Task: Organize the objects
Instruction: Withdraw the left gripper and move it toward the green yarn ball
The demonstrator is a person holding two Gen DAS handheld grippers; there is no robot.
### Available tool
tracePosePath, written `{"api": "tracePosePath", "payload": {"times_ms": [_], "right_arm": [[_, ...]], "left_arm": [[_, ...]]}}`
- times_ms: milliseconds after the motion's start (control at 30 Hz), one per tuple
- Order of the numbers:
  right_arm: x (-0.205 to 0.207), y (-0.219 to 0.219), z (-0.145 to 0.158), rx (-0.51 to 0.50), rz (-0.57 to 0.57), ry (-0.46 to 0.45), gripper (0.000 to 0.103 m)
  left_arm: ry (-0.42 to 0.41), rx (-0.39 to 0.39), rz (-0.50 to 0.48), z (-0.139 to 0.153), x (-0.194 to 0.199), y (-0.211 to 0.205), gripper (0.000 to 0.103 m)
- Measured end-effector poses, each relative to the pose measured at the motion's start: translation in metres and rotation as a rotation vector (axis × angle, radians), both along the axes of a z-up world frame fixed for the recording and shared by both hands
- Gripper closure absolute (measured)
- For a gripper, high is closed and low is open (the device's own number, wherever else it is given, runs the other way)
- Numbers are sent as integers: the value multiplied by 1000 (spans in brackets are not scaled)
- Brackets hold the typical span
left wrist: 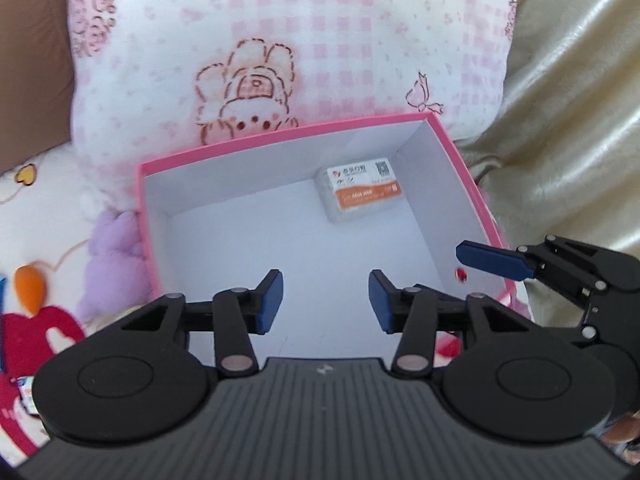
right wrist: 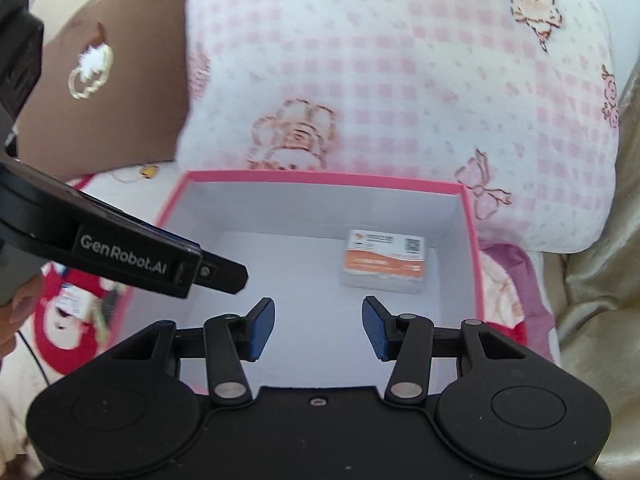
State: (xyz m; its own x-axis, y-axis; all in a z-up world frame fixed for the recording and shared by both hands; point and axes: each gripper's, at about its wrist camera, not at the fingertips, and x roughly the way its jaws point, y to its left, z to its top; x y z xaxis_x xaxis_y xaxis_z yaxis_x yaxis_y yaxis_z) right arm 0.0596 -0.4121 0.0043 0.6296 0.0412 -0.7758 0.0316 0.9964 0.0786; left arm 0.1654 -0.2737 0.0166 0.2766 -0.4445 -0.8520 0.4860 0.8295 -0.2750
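left gripper: jaws spread, nothing pinched | right gripper: jaws spread, nothing pinched | white-and-orange packet: lain flat on floor of pink box, near far right corner, well ahead of both jaws | box floor otherwise bare | box backed by checked pillow

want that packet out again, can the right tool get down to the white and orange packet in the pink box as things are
Probably yes. The packet lies alone on the box floor, lid off, and the right tool is open above it with nothing between.
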Motion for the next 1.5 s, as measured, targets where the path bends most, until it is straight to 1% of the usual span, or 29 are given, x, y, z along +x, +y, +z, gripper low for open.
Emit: {"api": "tracePosePath", "payload": {"times_ms": [167,267,367,467,533,600,700,800,833,933,1033,1200,1400,1467,1500], "right_arm": [[-20,29,23,13,38,-6,48],[-27,44,33,27,54,-5,43],[-32,56,39,45,68,-5,39],[-37,69,46,42,83,-10,29],[-40,77,50,26,87,-11,20],[-44,87,55,18,103,-10,17],[-50,101,61,5,134,-14,17],[-55,115,67,4,166,-17,16],[-56,119,68,8,177,-17,16],[-58,132,72,12,207,-16,16],[-61,146,75,12,253,-20,16],[-65,167,77,-38,332,-26,16],[-64,185,75,-75,380,-1,16],[-64,191,75,-81,399,12,15],[-63,195,73,-85,417,20,13]], "left_arm": [[3,2,-18,19,-20,33,51],[-42,32,-37,29,-35,49,47],[-37,35,-43,36,-46,70,46],[-42,28,-39,42,-55,91,45],[-57,29,-38,47,-60,107,41],[-67,35,-33,50,-64,123,40],[-78,50,-10,52,-68,145,40],[-136,84,9,55,-75,162,40],[-137,84,11,56,-76,167,40],[-120,58,17,56,-79,181,40],[-121,50,16,56,-83,192,39],[-98,25,30,50,-88,206,39],[-73,1,31,43,-94,223,39],[-66,-6,33,40,-96,230,36],[-67,-15,36,38,-96,233,32]]}}
